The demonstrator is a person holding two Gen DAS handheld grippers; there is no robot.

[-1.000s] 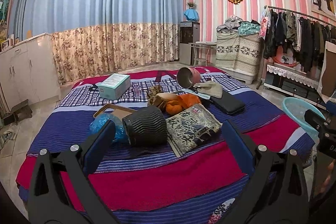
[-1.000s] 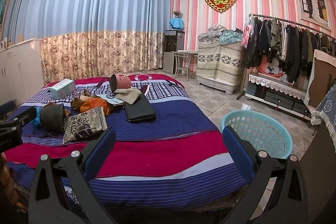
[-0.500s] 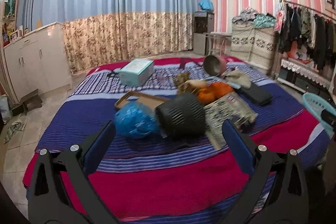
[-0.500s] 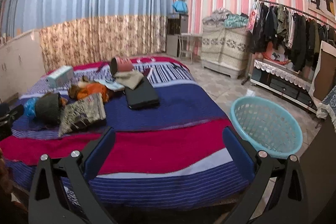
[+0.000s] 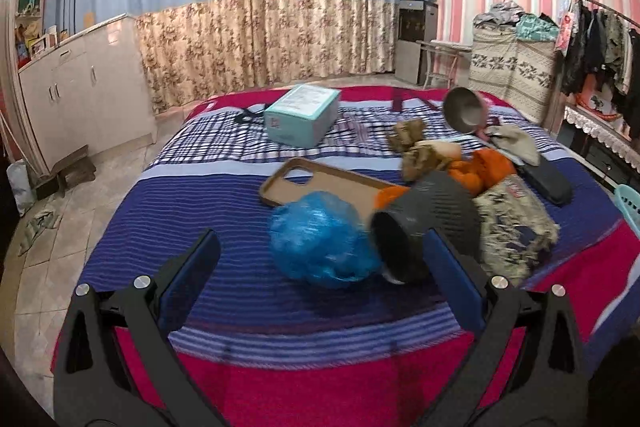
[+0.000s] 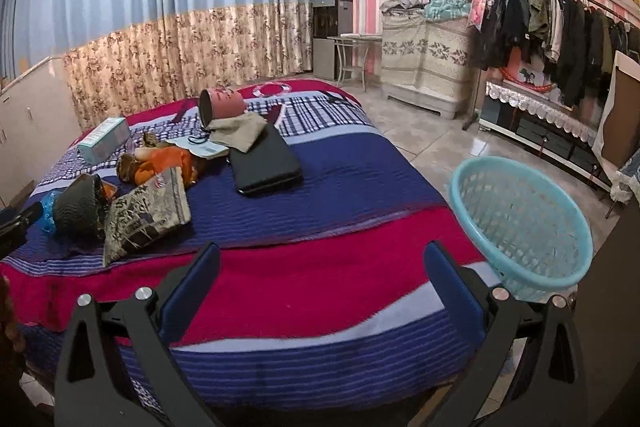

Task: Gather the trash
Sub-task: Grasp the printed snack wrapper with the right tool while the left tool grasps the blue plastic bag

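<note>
Left tool closing in on the blue bag

Over the last second the left tool [image 5: 320, 267] has swung left and moved in, so the crumpled blue plastic bag [image 5: 320, 239] now sits framed between its wide-open jaws, not yet touched; it lies on the striped bed [image 5: 200, 235] against the ribbed black cup on its side [image 5: 428, 223]; looks like the first trash pick to me; right tool [image 6: 320, 275] hangs wide open and empty, with the pale blue plastic basket [image 6: 520, 223] beside the bed.
</note>
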